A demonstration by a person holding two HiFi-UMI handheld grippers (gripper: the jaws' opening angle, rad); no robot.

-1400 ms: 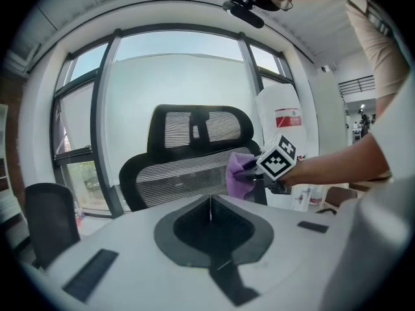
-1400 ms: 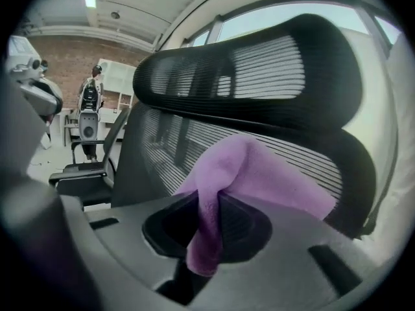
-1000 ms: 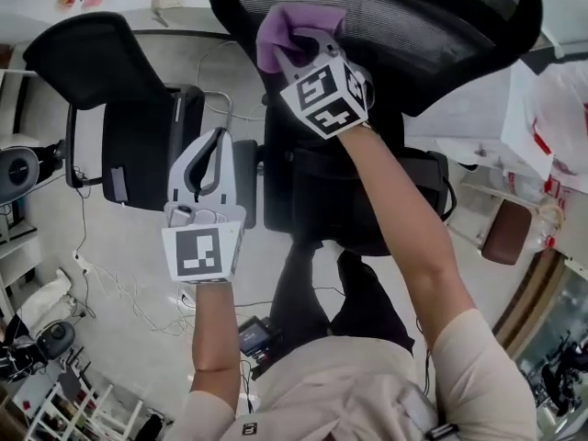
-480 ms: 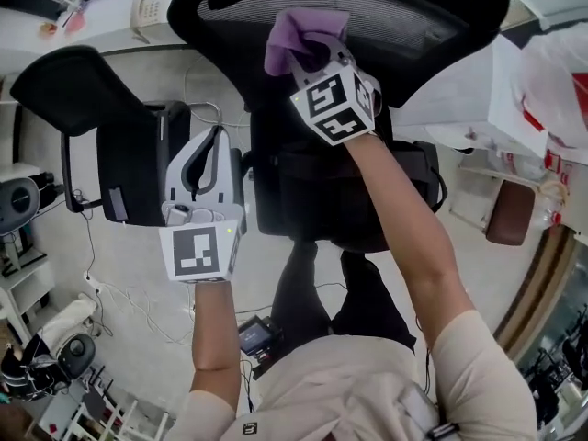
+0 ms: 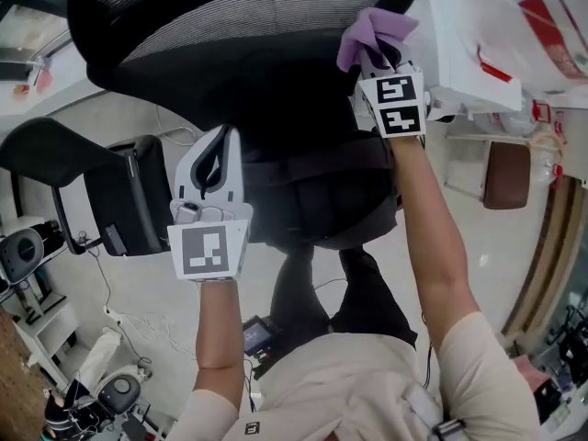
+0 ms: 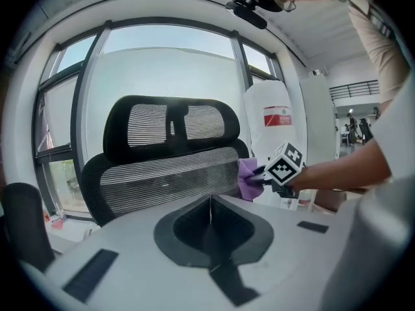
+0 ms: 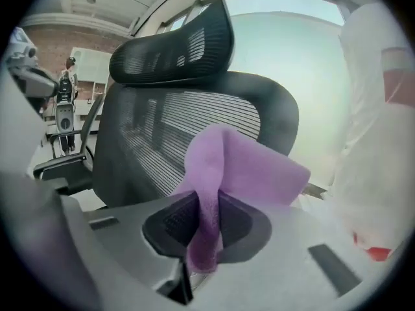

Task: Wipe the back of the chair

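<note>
Cloth [image 5: 372, 30] is sitting pinched in right gripper [image 5: 375, 58] at right edge of backrest [image 5: 230, 26], unwiped span running leftward; left gripper [image 5: 218, 141] is hanging empty, jaws together.

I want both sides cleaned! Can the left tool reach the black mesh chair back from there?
Probably yes: the left tool, shut and empty, points at the black mesh chair back, with nothing standing between them.
</note>
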